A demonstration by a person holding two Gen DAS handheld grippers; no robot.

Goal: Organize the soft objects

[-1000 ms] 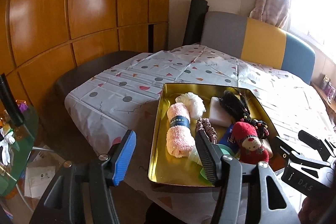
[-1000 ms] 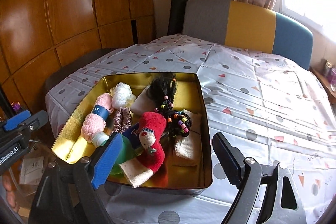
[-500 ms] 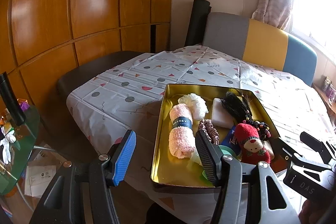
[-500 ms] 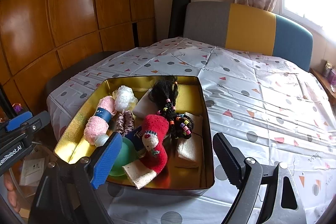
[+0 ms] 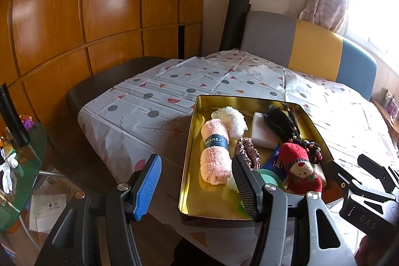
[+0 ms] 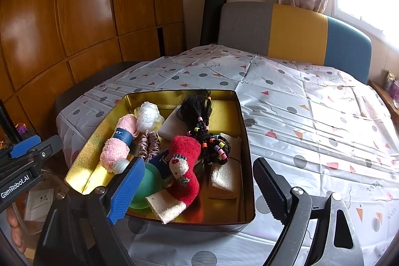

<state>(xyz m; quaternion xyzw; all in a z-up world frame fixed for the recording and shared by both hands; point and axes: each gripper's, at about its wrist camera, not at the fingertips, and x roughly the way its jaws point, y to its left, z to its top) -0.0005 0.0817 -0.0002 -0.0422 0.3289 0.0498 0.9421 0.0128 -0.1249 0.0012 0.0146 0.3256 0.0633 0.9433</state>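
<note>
No shift since prior frames: both units static. Left hand-held gripper point(image 5: 195, 182) and right hand-held gripper point(image 6: 199, 187) approx. wide open, nothing held. Pink rolled fleece towel point(image 6: 119, 142) and red plush sock point(image 6: 185, 166) lie in gold rectangular metal tray point(image 6: 245, 141) on surface.

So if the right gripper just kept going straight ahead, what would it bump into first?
Probably the red sock lying in the gold tin: it sits nearest between the open right gripper fingers. Depth is hard to judge, so the tin's near rim might come first.
</note>
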